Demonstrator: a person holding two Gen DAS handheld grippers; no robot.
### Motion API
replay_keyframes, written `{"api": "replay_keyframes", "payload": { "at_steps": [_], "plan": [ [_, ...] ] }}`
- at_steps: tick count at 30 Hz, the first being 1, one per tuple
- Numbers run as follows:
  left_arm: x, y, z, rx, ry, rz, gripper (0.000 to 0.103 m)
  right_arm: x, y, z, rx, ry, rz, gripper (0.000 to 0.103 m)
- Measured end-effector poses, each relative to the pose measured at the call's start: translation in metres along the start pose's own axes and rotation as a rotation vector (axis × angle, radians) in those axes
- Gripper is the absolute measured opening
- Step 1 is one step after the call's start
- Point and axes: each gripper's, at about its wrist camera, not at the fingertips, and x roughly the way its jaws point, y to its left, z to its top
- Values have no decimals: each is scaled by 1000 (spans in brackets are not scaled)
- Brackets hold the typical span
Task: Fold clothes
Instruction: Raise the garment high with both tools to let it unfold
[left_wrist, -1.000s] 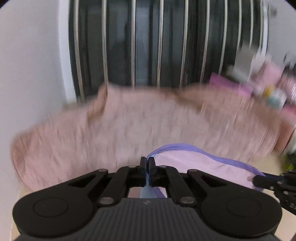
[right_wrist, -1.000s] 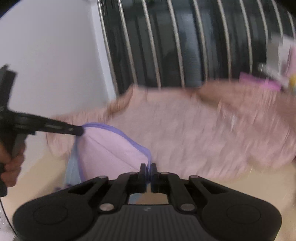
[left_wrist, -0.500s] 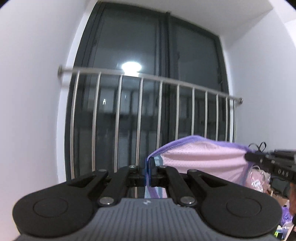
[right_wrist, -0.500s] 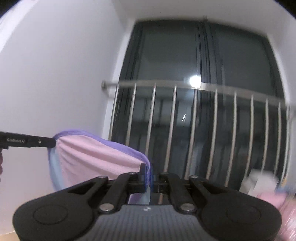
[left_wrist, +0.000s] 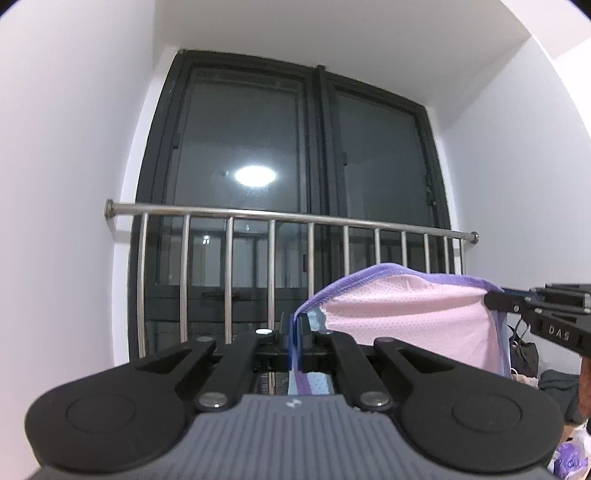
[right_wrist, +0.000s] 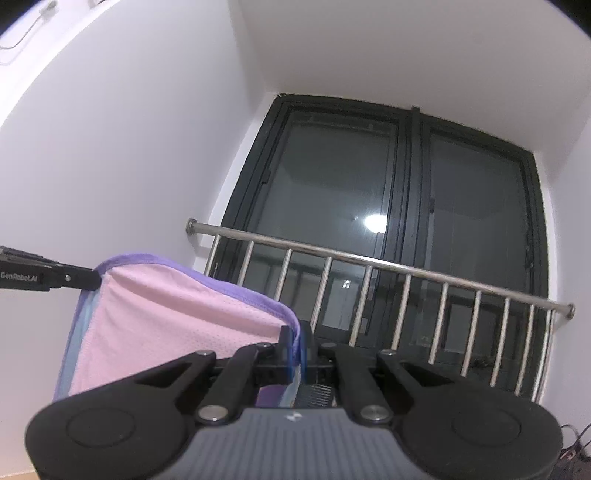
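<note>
The pink mesh garment with purple trim (left_wrist: 413, 325) drops behind the left gripper's black and grey body (left_wrist: 295, 424), so its lower part is hidden (in the right wrist view too). The right gripper (left_wrist: 493, 300) is cut off by the left view's right edge. Dark bags and clutter (left_wrist: 546, 373) at lower right are too small and dim to identify.

Ahead of me, a steel railing (left_wrist: 288, 218) with upright bars spans a tall black-framed window (left_wrist: 306, 177), a ceiling light's reflection (left_wrist: 255, 175) glowing in its dark glass, white walls (left_wrist: 74, 155) either side.
</note>
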Motion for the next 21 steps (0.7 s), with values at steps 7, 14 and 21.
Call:
{"api": "replay_keyframes", "payload": {
  "at_steps": [7, 14, 21],
  "plan": [
    [83, 28, -52, -12, 118, 56, 2, 85, -4, -46, 44, 133, 31, 4],
    [216, 59, -176, 38, 337, 178, 2, 228, 21, -162, 52, 367, 30, 4],
    [308, 94, -342, 24, 544, 218, 2, 352, 63, -328, 71, 637, 22, 4]
  ]
}}
